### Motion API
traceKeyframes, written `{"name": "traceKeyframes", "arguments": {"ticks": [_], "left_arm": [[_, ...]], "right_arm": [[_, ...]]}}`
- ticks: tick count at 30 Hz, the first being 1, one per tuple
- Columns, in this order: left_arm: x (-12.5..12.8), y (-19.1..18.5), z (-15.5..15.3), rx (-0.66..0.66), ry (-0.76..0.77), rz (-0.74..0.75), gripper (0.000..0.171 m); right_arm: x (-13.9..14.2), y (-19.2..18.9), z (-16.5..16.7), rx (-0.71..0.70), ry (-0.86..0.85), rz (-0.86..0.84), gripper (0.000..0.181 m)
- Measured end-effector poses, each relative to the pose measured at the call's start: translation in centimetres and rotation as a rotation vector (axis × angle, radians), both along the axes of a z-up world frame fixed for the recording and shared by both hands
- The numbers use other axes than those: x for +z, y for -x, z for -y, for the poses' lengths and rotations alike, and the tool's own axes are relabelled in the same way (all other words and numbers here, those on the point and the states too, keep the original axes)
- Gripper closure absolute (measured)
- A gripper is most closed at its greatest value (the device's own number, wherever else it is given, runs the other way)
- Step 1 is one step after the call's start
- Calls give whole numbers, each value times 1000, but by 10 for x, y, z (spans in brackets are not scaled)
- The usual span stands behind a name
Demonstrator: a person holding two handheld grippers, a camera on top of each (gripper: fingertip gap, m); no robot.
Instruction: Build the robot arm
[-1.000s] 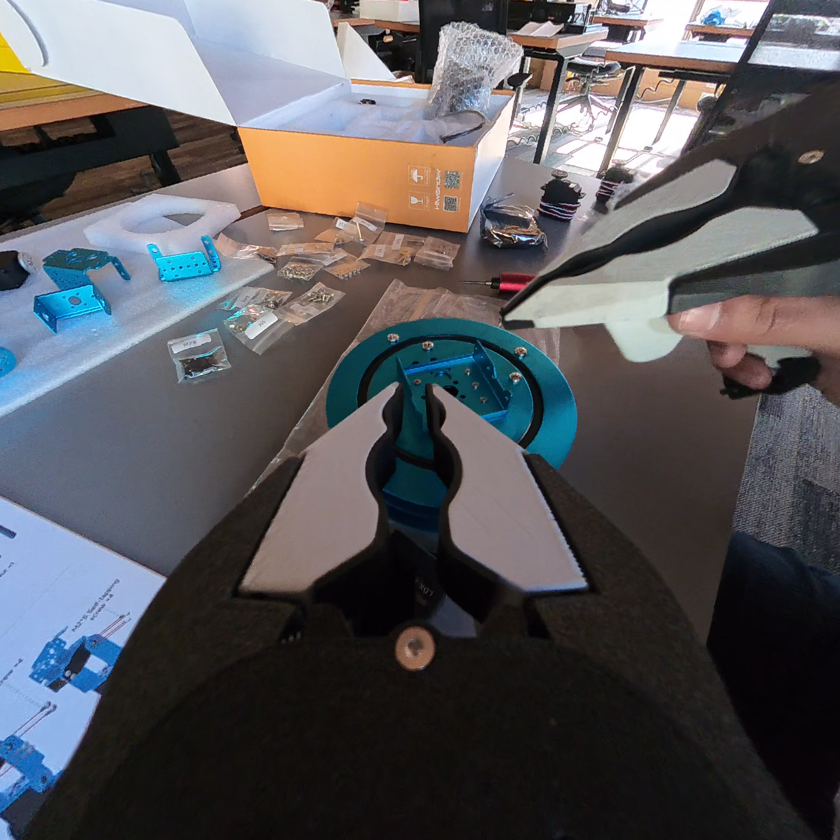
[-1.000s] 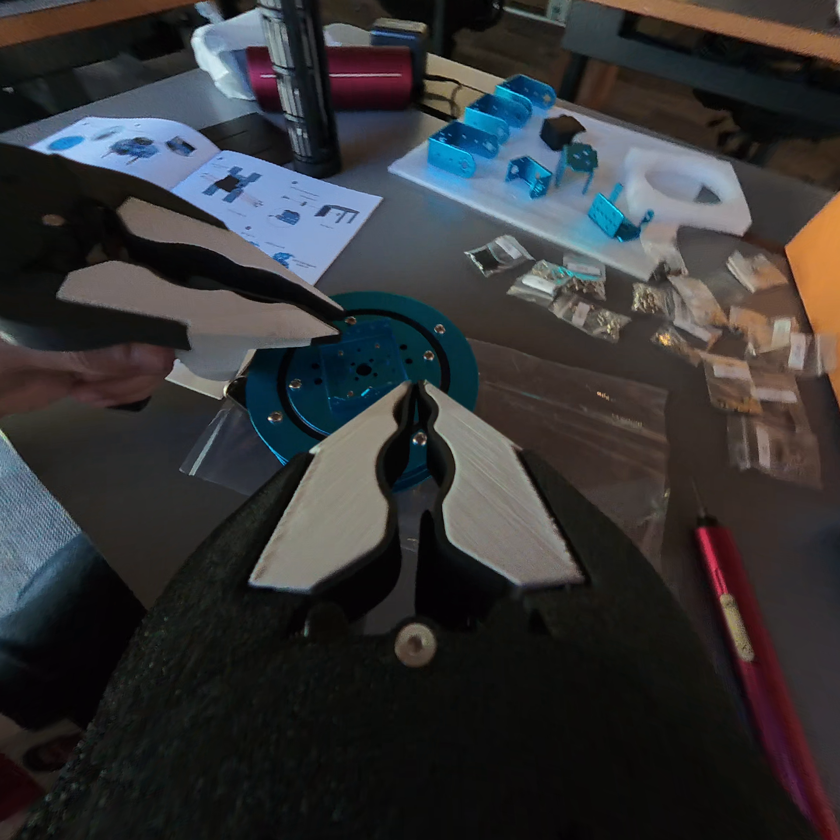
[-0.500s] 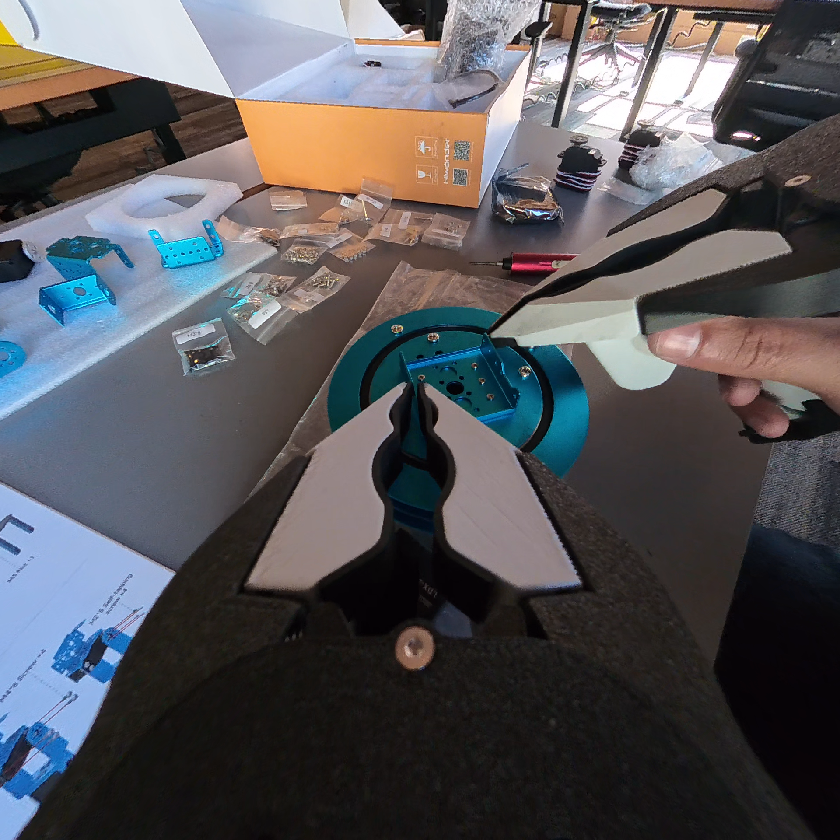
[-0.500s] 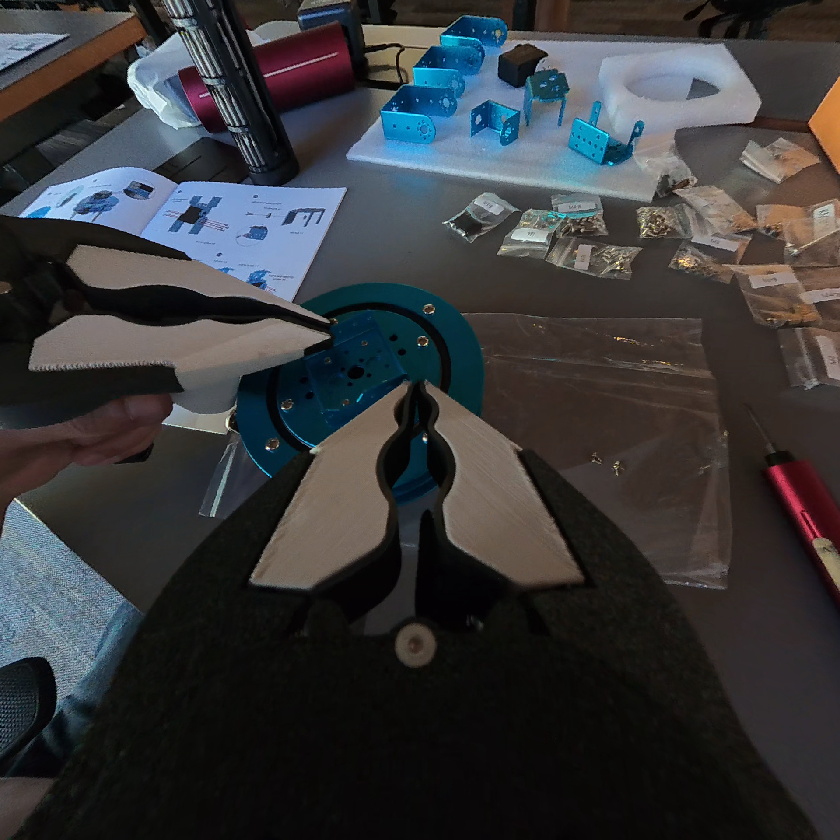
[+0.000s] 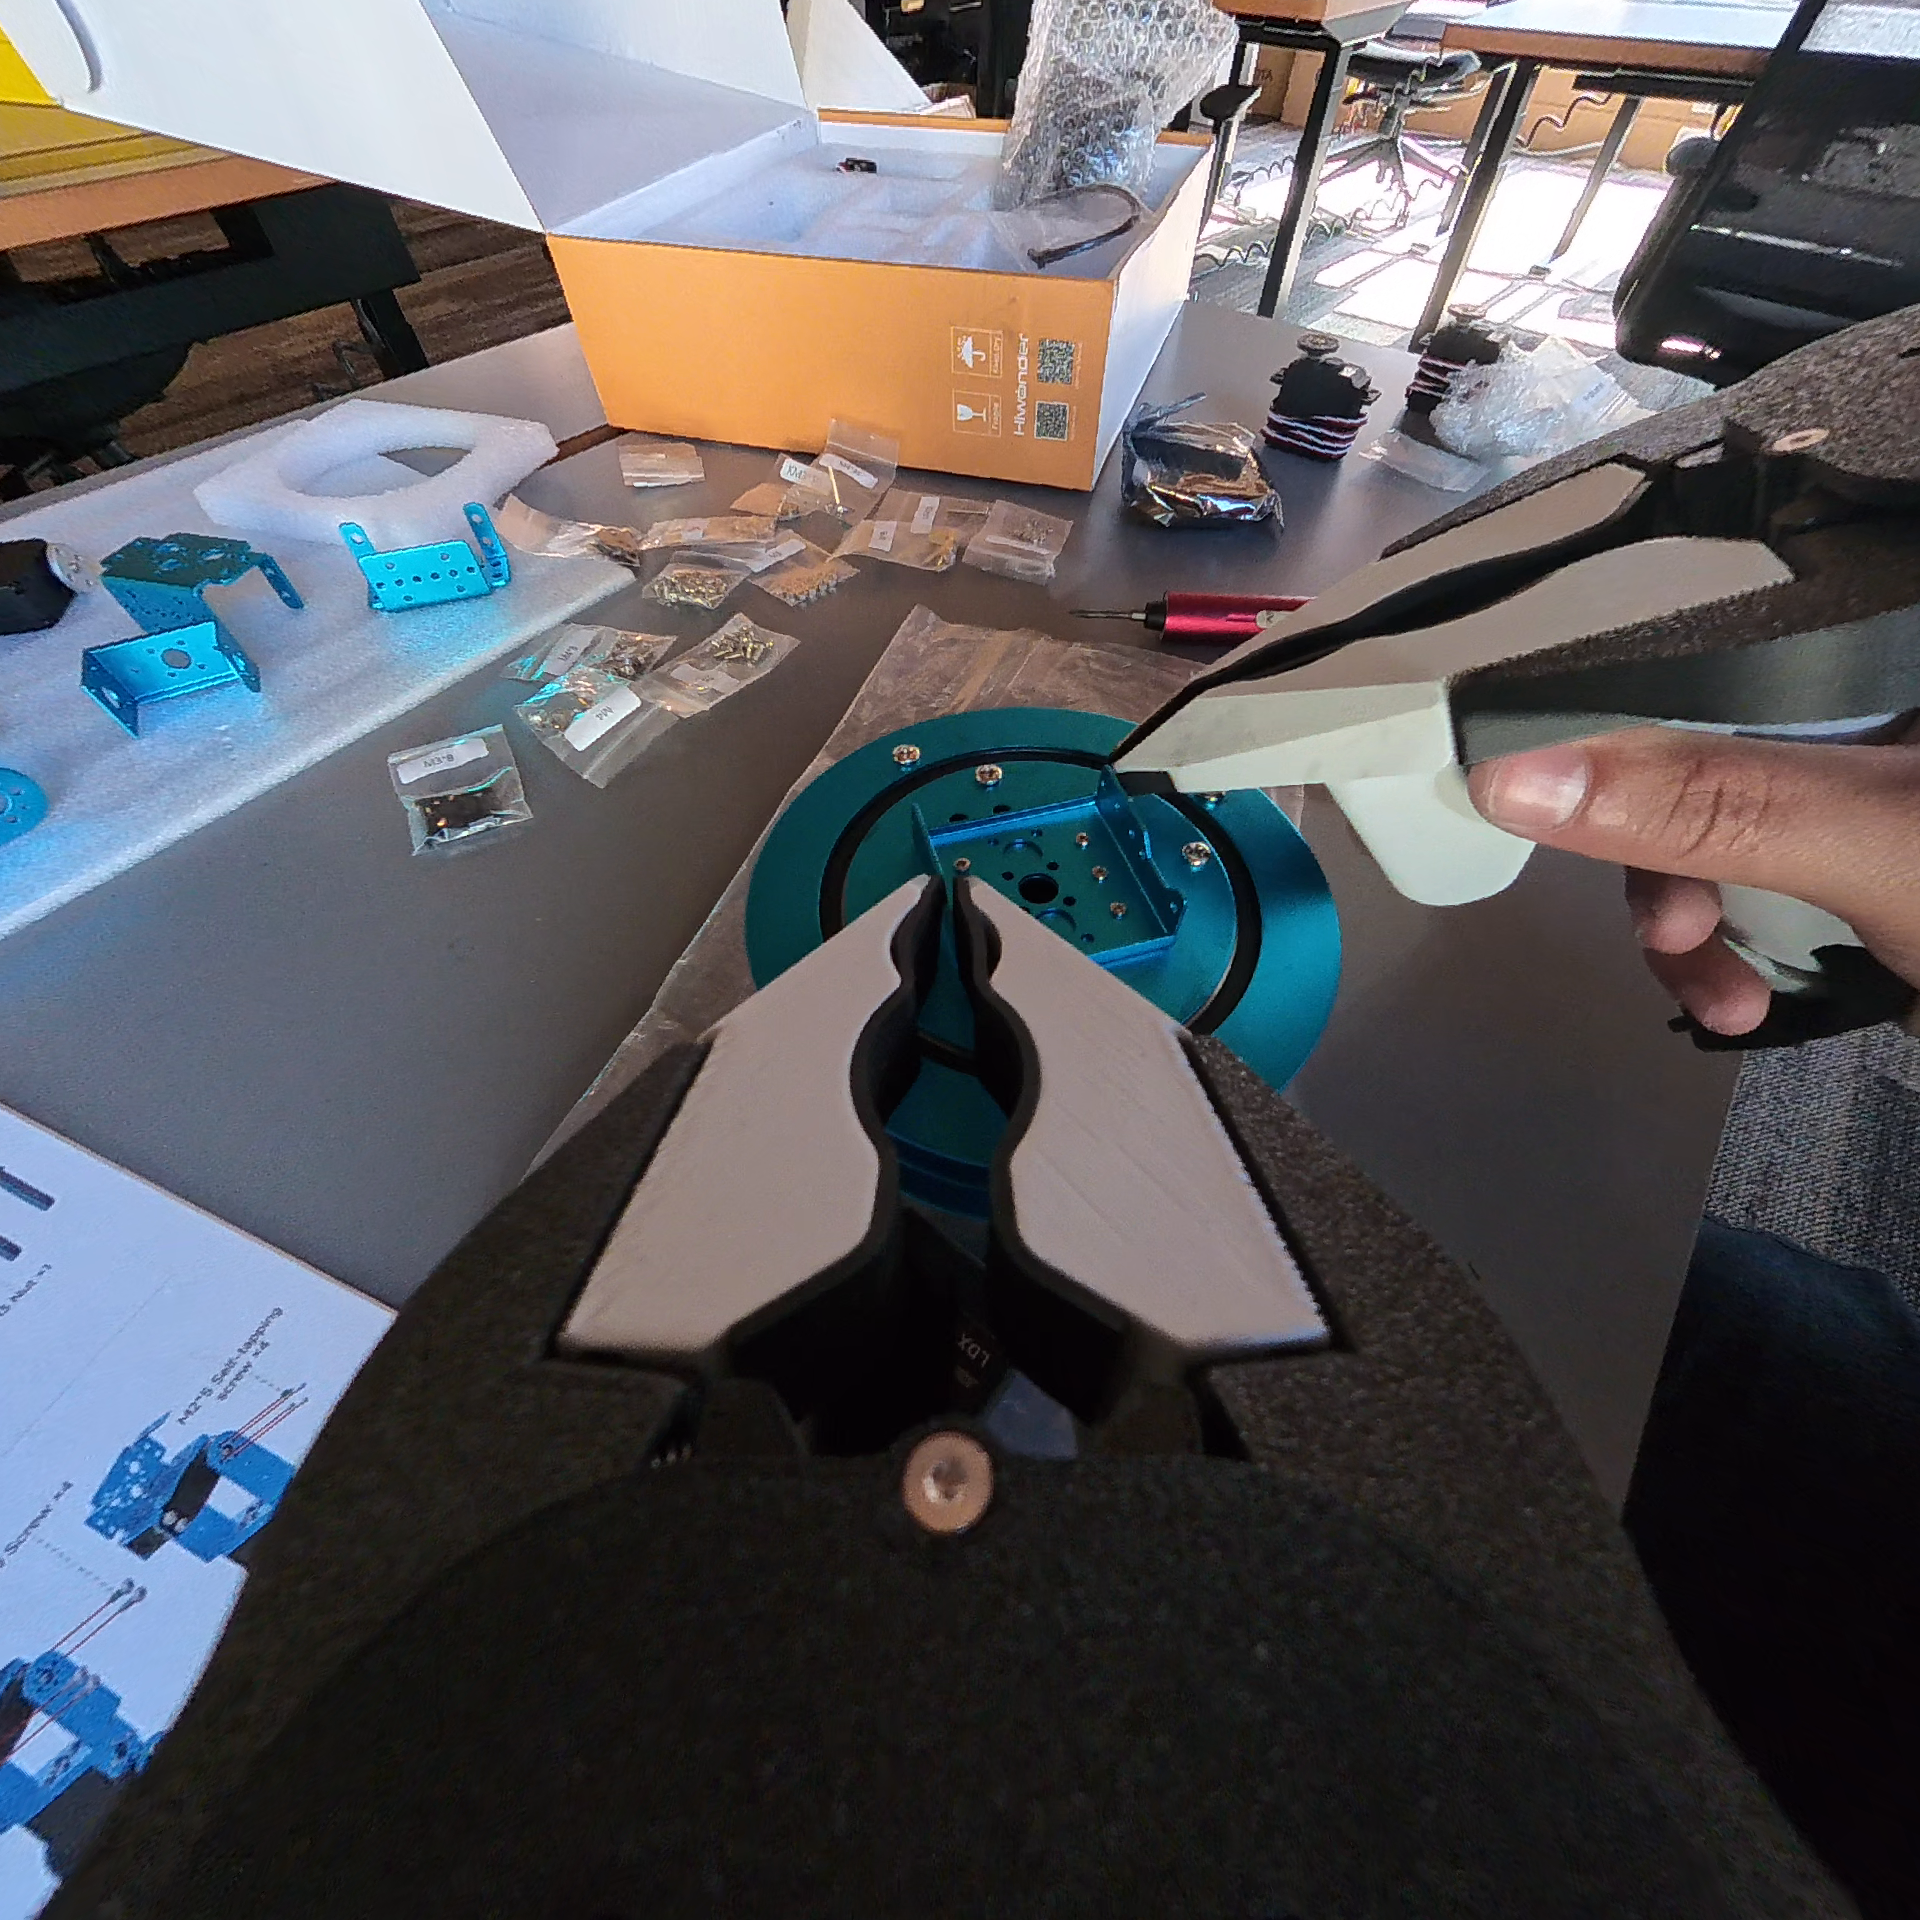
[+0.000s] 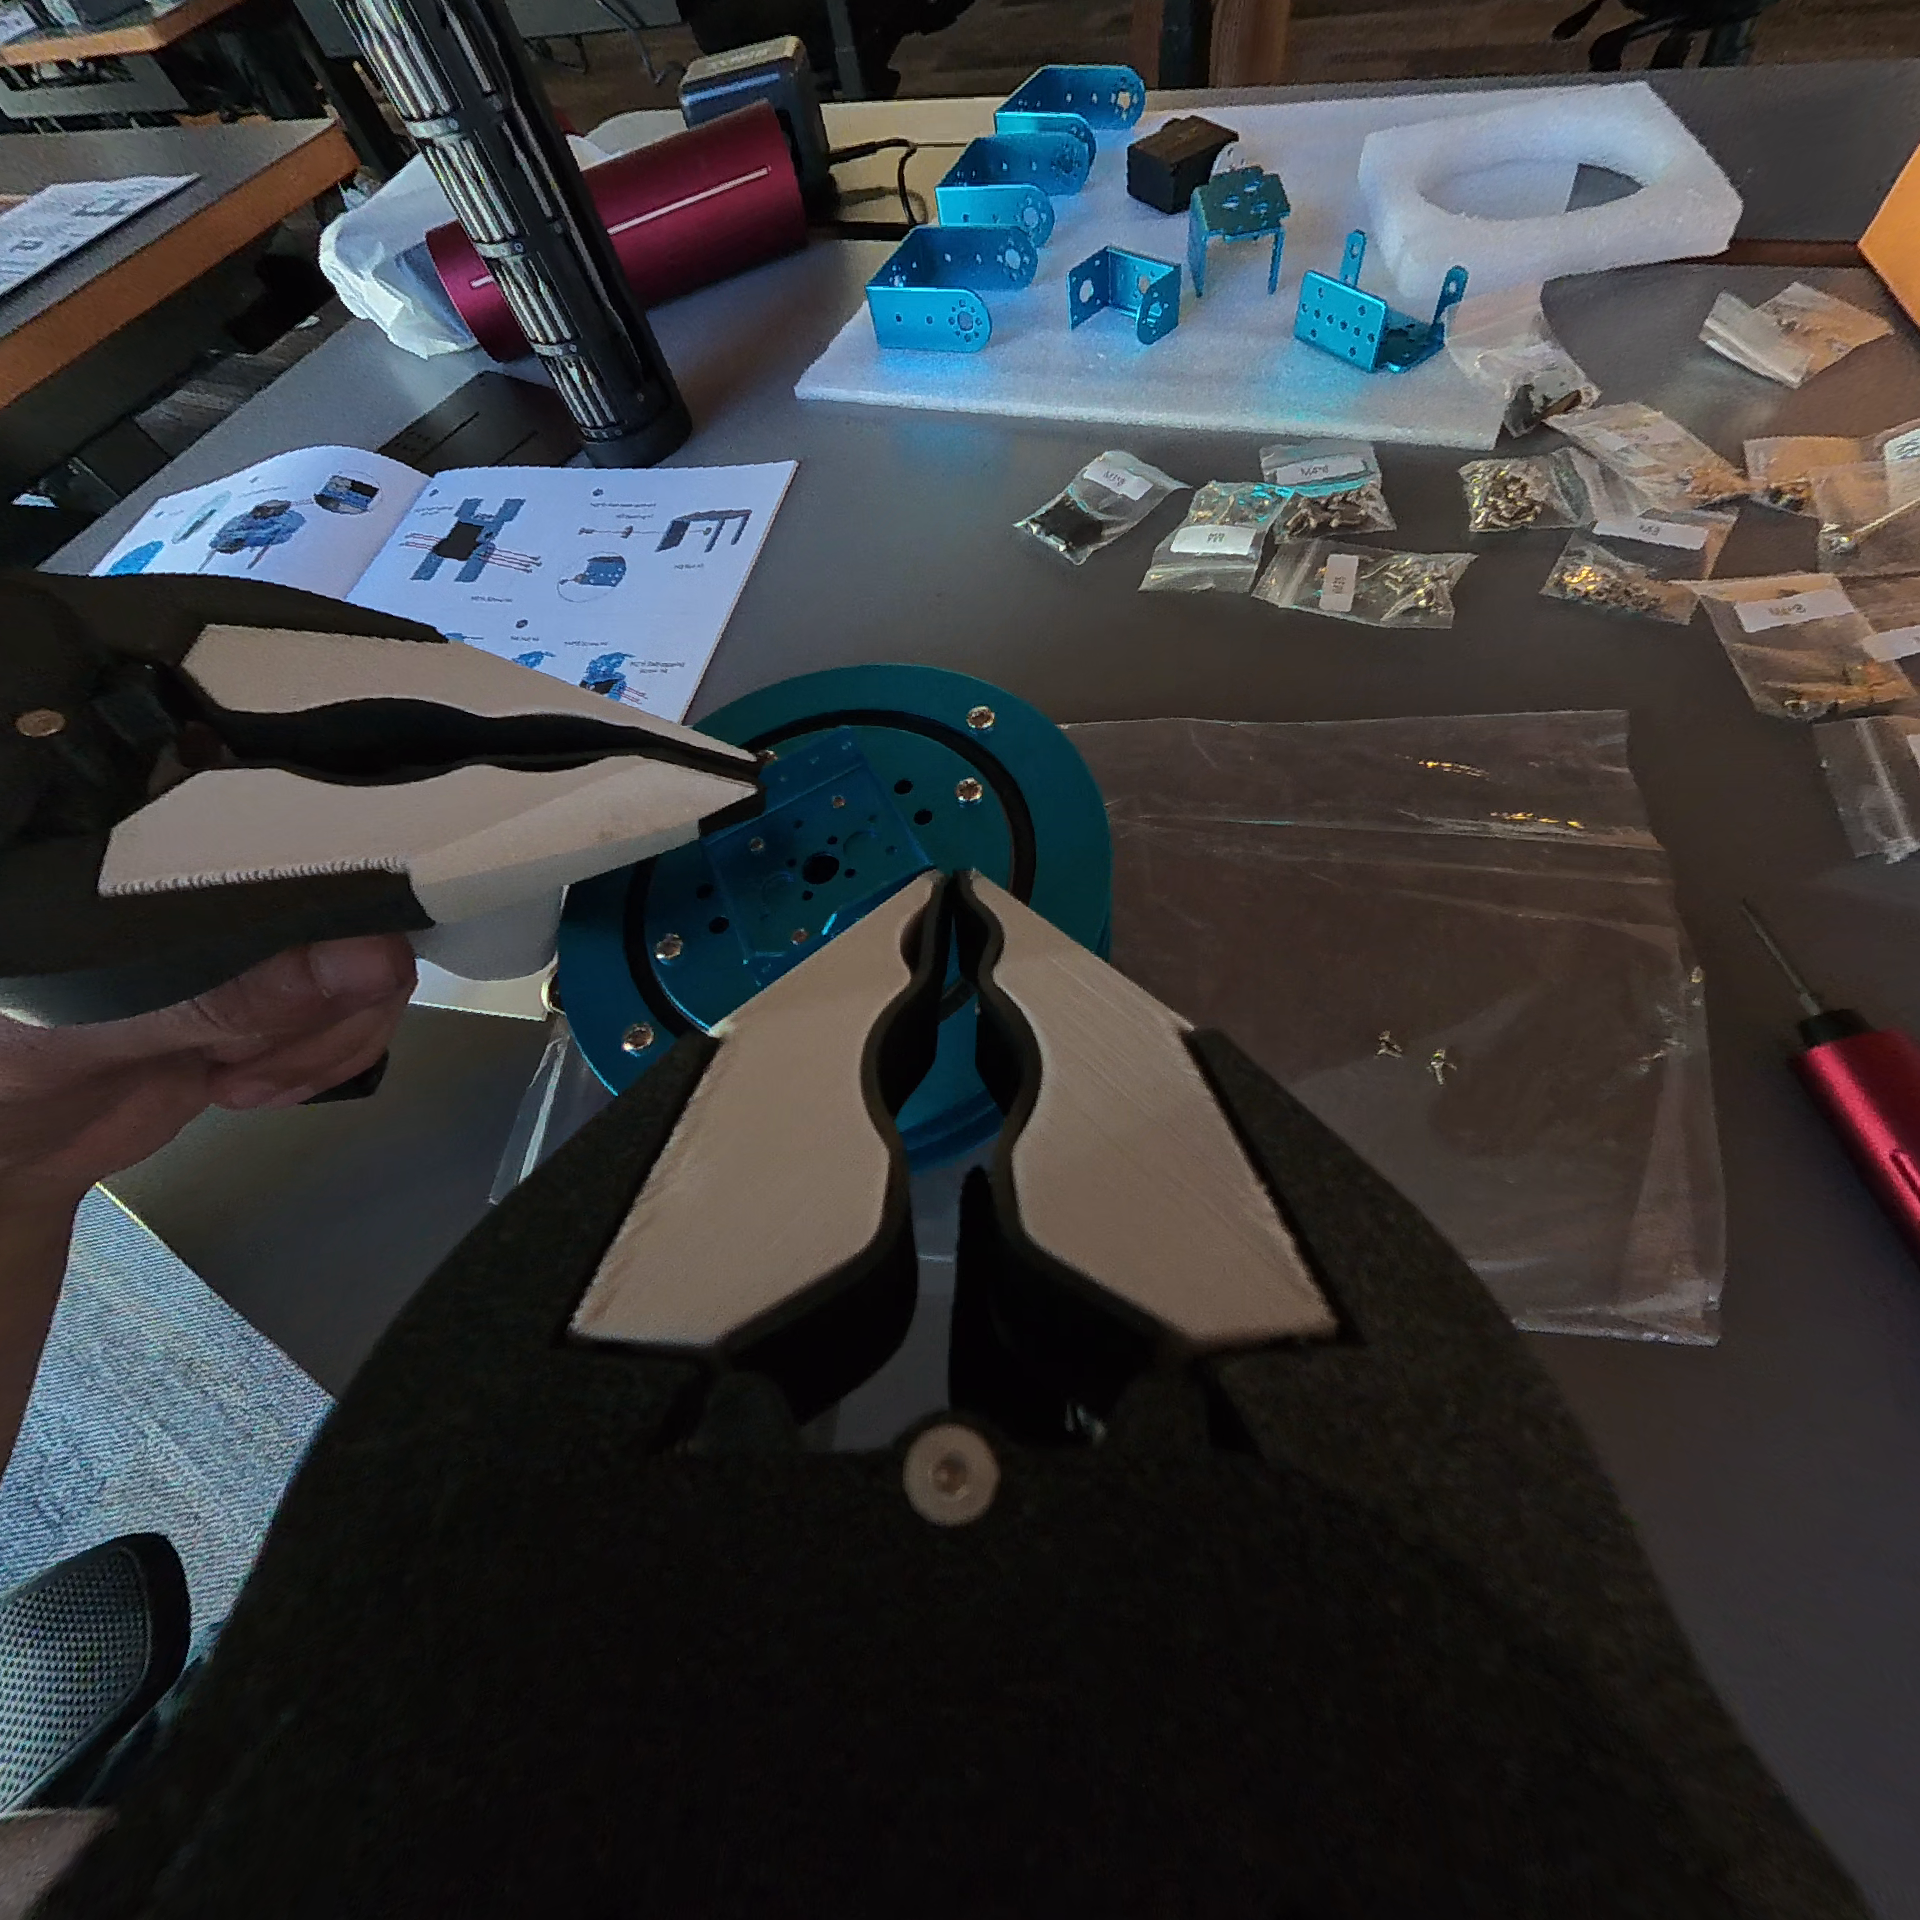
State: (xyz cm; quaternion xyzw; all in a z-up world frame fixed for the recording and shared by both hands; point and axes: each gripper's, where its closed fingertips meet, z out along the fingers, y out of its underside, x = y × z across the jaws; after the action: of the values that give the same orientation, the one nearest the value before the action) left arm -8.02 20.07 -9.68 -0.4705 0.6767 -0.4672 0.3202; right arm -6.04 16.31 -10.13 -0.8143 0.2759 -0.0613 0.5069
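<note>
Left gripper [image 5: 943, 883] pinches one upright wall of the blue bracket [image 5: 1049, 883] on the teal round base [image 5: 1288, 935]. Right gripper [image 6: 951, 881] grips the opposite wall, fingers nearly closed.

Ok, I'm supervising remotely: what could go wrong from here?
1. The left gripper and right gripper seem to pinch the blue bracket by its thin walls, tips only, so it may slip or tilt.
2. The teal base sits on a plastic bag and might slide, scattering the loose screws on it.
</note>
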Motion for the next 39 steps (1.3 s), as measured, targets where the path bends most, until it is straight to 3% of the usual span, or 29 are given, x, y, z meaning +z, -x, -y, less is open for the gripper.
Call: {"name": "traceKeyframes", "arguments": {"ticks": [6,10,13,25,39], "left_arm": [[0,0,0,-4,15,2,170],[0,0,0,-9,11,6,170],[0,1,0,-9,1,11,170],[0,1,0,-1,2,8,170],[0,0,-1,5,5,7,171]], "right_arm": [[3,0,2,13,-2,13,181],[15,10,5,207,61,159,179],[12,17,8,301,95,171,169],[-3,18,-1,301,123,57,170],[-6,15,-3,348,147,112,180]]}}
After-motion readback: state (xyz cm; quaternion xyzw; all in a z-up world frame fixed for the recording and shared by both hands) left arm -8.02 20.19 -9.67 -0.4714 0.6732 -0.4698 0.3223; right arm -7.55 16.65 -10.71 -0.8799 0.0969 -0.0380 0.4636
